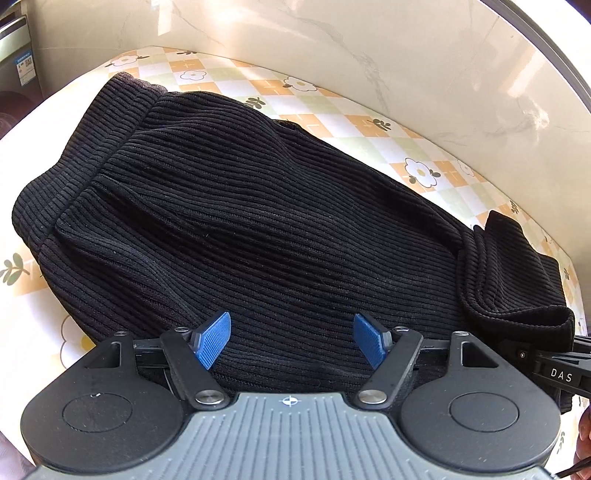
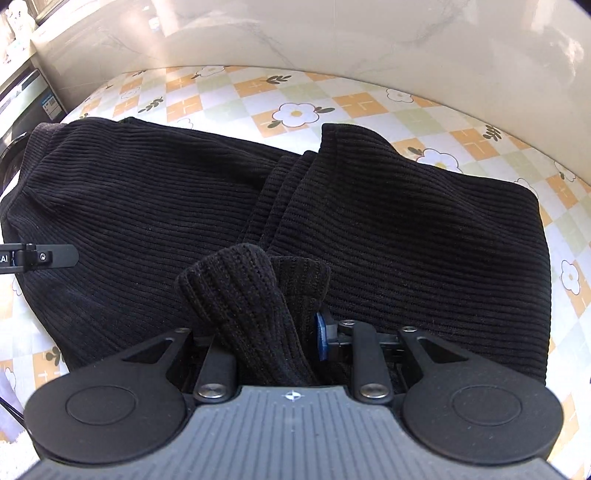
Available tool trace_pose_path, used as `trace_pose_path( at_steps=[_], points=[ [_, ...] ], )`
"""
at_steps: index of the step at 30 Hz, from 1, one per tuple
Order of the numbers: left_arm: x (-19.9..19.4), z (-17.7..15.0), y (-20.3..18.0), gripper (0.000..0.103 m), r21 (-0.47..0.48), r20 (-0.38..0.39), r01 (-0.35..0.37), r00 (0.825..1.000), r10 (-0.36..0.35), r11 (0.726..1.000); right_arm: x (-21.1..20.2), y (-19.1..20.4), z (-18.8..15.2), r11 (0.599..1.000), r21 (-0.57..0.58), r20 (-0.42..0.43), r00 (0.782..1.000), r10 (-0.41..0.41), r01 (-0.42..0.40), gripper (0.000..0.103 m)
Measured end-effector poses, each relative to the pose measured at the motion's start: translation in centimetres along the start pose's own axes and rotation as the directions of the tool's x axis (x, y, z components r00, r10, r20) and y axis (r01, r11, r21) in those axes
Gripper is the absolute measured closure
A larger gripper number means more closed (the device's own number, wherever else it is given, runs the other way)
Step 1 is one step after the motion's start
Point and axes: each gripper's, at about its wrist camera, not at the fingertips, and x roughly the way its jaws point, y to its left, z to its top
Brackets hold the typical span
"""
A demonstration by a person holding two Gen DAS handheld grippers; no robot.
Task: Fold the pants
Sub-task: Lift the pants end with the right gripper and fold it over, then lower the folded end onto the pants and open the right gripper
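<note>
Both views differ: left tongs gape over black pants, right tongs apparently pinch a fold.

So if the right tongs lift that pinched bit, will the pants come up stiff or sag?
Likely sag: the pants are soft ribbed knit, already bunched into folds at the right tongs. Probably not slippery, since the ribs give the blue pads grip. The thick layers look fairly heavy, so the rest may drag on the tablecloth.

Floral checked tablecloth beneath a marble wall.
</note>
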Motion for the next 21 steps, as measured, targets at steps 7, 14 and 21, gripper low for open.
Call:
trace_pose_path(
  at_steps=[7, 14, 21],
  points=[
    [0.5, 0.2, 1.7, 0.028, -0.069, -0.016, 0.050, 0.999, -0.051, 0.996, -5.0, -0.3, 1.0, 0.988, 0.082, 0.245, 0.963, 0.109, -0.132, 0.079],
    [0.6, 0.6, 1.5, 0.029, -0.052, -0.034, 0.086, 0.996, -0.088, 0.995, 0.2, 3.9, -0.6, 0.990, -0.111, 0.013, 0.996, 0.085, -0.083, 0.073],
    [1.3, 1.3, 0.8, 0.036, -0.037, -0.056, 0.115, 0.992, -0.117, 0.993, -0.5, 4.6, -0.9, 0.976, -0.142, -0.045, 0.986, 0.162, -0.167, 0.033]
  ],
)
